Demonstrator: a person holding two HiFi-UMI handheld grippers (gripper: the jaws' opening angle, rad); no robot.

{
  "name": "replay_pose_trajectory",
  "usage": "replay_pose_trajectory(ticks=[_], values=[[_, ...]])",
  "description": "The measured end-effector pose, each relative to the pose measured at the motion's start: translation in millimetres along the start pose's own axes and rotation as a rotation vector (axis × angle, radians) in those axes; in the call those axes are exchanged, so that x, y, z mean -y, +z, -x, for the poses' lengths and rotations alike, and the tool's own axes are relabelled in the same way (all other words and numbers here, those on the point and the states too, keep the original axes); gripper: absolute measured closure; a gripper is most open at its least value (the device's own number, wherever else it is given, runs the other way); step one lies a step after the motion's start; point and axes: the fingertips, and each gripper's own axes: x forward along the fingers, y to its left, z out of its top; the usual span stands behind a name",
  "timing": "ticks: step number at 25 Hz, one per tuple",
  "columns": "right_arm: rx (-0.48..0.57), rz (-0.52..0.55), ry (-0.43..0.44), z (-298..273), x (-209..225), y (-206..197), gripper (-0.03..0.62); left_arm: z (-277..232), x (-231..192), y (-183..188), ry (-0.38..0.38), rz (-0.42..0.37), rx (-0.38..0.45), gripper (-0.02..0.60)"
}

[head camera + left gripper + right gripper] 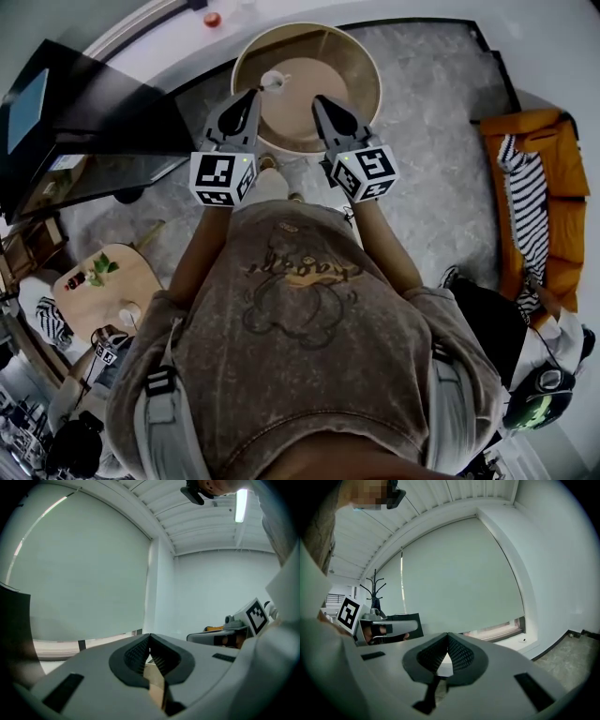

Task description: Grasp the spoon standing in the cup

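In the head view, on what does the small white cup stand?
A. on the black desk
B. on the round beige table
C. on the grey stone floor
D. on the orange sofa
B: the small white cup stands on the round beige table, close to the tip of the left gripper.

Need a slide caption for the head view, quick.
Left gripper and right gripper, both shut, point toward a small white cup on a round table.
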Motion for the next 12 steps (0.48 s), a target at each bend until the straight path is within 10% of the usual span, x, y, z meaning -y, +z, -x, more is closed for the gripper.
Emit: replay_pose_trajectory(ticks=[12], values=[[0.021,0.0,-0.026,-82,26,26,0.577,-68,-59,13,-0.06,-0.02,0.011,0.565]])
